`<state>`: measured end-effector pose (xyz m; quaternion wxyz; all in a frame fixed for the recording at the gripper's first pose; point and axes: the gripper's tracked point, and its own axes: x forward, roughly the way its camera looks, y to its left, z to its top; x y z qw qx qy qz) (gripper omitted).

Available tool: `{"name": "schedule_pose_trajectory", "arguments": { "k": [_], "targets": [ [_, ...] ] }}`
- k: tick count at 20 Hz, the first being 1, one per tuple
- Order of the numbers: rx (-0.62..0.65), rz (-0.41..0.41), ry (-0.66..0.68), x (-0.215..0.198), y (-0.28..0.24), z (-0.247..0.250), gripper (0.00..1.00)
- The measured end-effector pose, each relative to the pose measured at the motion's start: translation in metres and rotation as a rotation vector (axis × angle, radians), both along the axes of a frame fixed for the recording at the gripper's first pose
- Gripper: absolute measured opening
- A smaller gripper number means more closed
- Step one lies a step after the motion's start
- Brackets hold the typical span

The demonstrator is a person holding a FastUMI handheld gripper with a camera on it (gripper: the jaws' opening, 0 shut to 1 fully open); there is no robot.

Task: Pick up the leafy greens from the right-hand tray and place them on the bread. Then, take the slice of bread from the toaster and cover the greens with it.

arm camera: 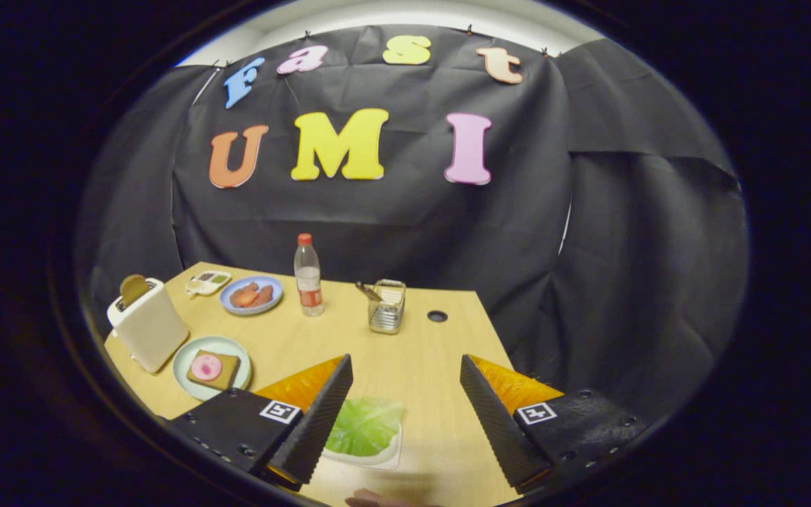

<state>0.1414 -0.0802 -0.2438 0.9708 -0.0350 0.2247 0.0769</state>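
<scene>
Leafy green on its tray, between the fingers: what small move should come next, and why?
Probably shift the claw toward the toaster side and lower it. The claw is open, and the leafy green on its white tray lies against one finger, off-centre in the gap. Centring it first should let both fingers close on the leaf.

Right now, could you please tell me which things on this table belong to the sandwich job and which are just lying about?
For the job:
leafy greens on their white tray, between the open tool's fingers
bread with a pink slice on the green plate
toaster with its bread slice

Lying about:
water bottle
wire basket
blue plate of meat
small sauce tray
</scene>
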Motion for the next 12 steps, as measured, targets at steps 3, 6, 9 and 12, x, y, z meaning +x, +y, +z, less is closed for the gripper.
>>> {"name": "schedule_pose_trajectory", "arguments": {
  "k": [3,6,9,12],
  "targets": [
    [0.018,0.010,0.138,0.017,-0.004,-0.055,0.96],
    [0.036,0.032,0.254,0.035,0.002,-0.096,0.96],
    [0.031,0.065,0.358,0.045,0.011,-0.134,0.96],
    [0.038,0.071,0.430,0.053,0.013,-0.154,0.97]
  ]
}}
